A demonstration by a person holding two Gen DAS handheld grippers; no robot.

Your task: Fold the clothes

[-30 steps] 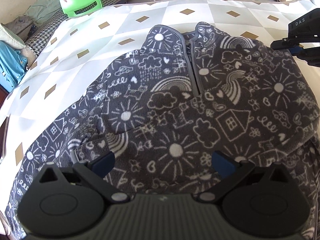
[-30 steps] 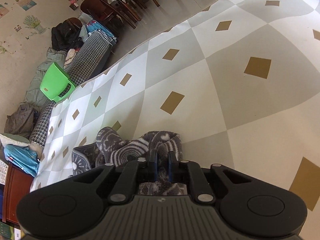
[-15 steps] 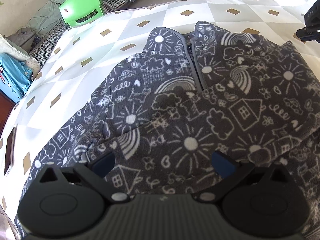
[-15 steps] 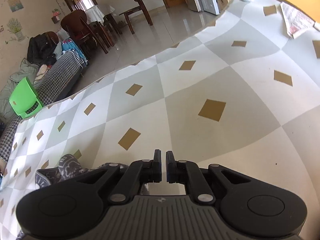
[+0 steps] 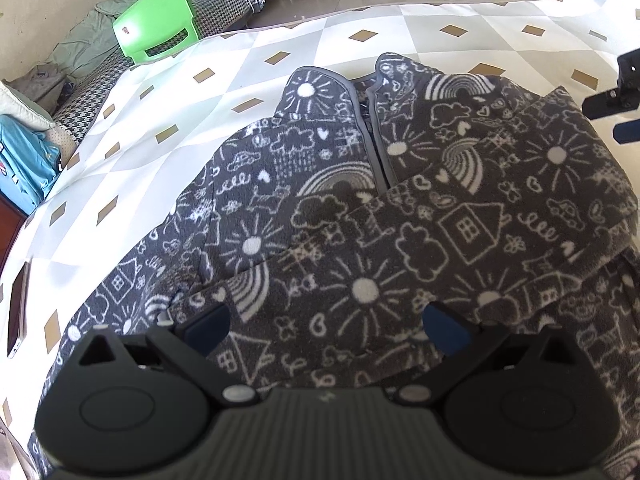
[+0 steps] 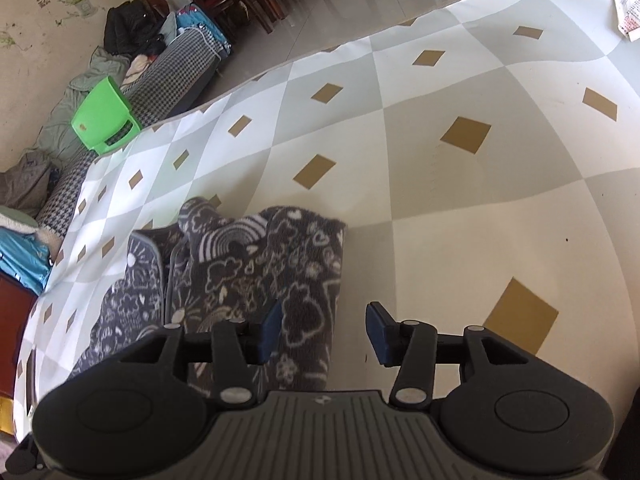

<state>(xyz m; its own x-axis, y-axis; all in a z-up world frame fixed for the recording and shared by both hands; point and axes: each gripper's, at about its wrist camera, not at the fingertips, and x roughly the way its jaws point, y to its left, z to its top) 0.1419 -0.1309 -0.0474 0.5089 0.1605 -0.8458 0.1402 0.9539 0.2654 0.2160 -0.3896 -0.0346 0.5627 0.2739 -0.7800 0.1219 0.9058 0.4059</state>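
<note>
A dark grey fleece jacket (image 5: 360, 220) with white doodle print lies flat on the diamond-patterned tablecloth (image 5: 160, 112), collar away from me, one sleeve folded across its chest. My left gripper (image 5: 326, 326) hovers over the jacket's near part, jaws wide open, nothing between the pads. The right gripper (image 5: 612, 108) shows at the right edge of the left wrist view, beside the jacket's shoulder. In the right wrist view the right gripper (image 6: 325, 332) has its jaws opening above the jacket's (image 6: 248, 264) right edge. Cloth lies below the gap, and the pads do not press on it.
A phone (image 5: 18, 312) lies near the table's left edge. Papers (image 6: 624, 4) sit at the far right corner. Beyond the table stand a green plastic stool (image 5: 160, 24), a houndstooth sofa (image 6: 176, 68) heaped with clothes, and wooden chairs.
The right gripper, shut on a fold of the jacket a second ago, let go, lifted and shifted right, and its jaws have parted. The left gripper stays open in place.
</note>
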